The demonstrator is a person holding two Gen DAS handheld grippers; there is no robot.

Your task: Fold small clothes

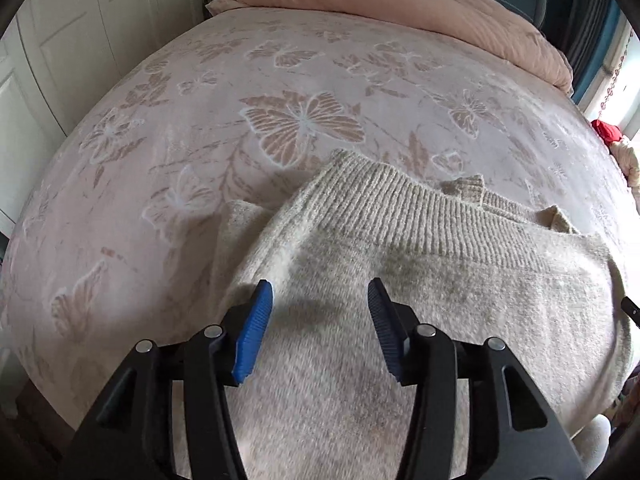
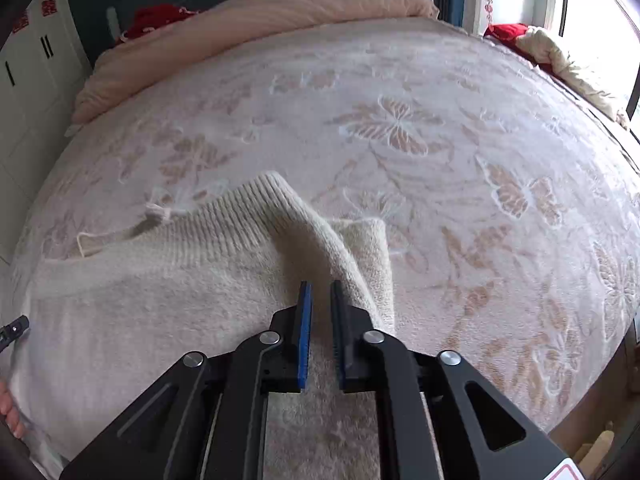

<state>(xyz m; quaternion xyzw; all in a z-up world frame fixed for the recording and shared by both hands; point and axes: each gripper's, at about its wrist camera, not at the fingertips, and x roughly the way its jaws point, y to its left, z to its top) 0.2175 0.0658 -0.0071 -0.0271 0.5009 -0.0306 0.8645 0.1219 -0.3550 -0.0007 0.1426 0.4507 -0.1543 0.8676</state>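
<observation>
A cream knitted sweater (image 1: 440, 280) lies on the bed, its ribbed hem toward the far side and one corner folded over. My left gripper (image 1: 320, 292) hovers over the sweater's left part, open, with nothing between its blue pads (image 1: 256, 320). In the right wrist view the sweater (image 2: 160, 300) fills the lower left, and a raised fold of it runs down beside my right gripper (image 2: 320, 286). Its jaws stand a narrow gap apart, and the pads do not press on the cloth seen below them.
The bed carries a pale cover with a butterfly pattern (image 1: 200, 100) (image 2: 480, 120). A pink duvet (image 1: 400, 8) (image 2: 280, 8) is bunched at the far end. White cupboard doors (image 1: 60, 40) stand to the left. A person's fingers (image 2: 8, 408) show at the sweater's left edge.
</observation>
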